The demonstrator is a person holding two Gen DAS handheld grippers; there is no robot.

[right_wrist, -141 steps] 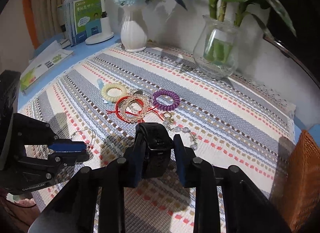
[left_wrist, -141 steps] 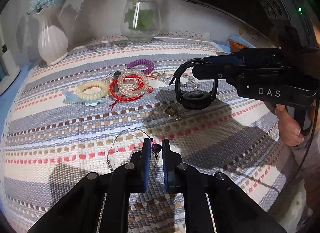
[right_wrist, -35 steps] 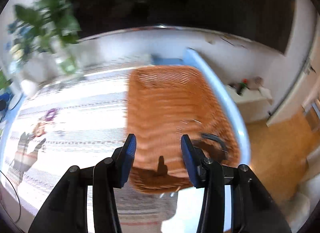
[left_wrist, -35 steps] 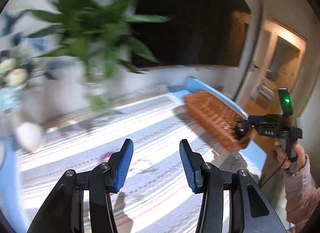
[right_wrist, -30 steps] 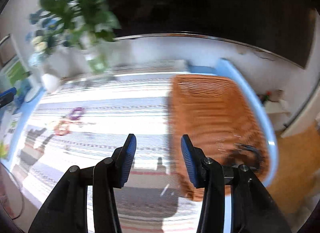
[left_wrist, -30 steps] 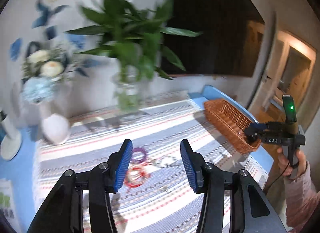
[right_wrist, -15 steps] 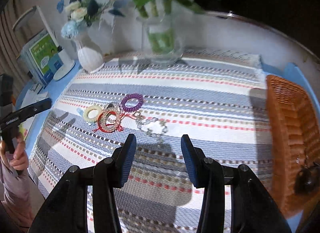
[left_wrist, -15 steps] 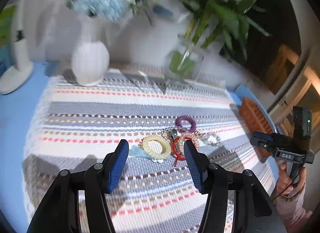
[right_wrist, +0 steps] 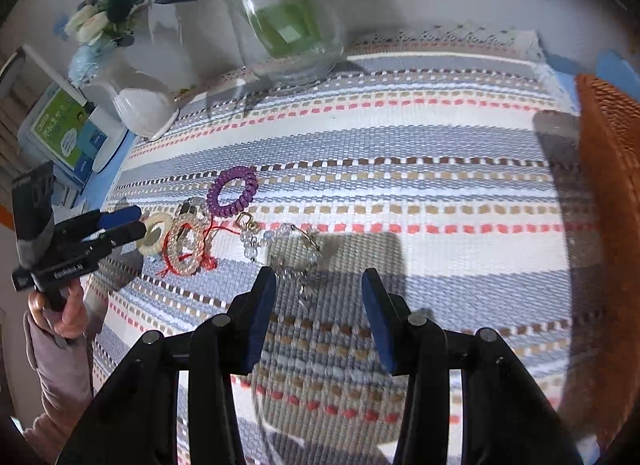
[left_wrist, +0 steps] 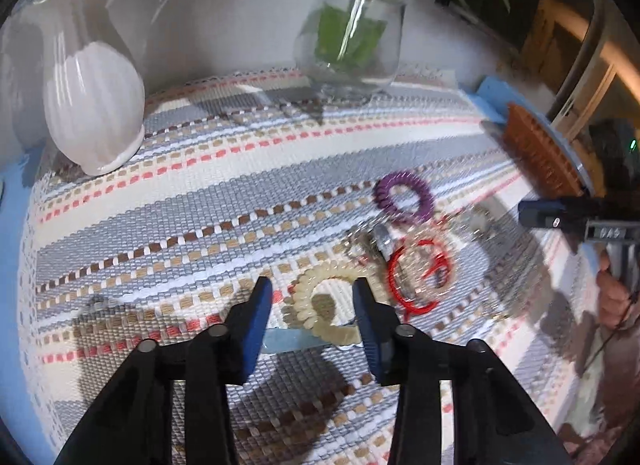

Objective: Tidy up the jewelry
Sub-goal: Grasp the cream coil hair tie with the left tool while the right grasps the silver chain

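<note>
My left gripper (left_wrist: 312, 305) is open and empty, its fingers on either side of a cream coil band (left_wrist: 324, 305) that lies on a pale blue piece (left_wrist: 288, 339). Beside it lie a red cord with clear beads (left_wrist: 422, 277) and a purple coil band (left_wrist: 404, 197). My right gripper (right_wrist: 318, 297) is open and empty just above a clear bead chain (right_wrist: 280, 245). The right wrist view also shows the purple coil band (right_wrist: 233, 195), the clear bead bracelet with red cord (right_wrist: 188, 243), the cream band (right_wrist: 154, 235) and the left gripper (right_wrist: 120, 223).
A striped woven mat (left_wrist: 200, 193) covers the table. A white vase (left_wrist: 94, 105) and a glass vase with stems (left_wrist: 352, 49) stand at the back. A wicker basket (right_wrist: 612, 169) stands at the right edge. Books (right_wrist: 68, 133) lie far left.
Both grippers have swung back from the basket to the jewelry pile and come down low over it. Both are open and empty; the watch and the necklace they held earlier are gone from them.
</note>
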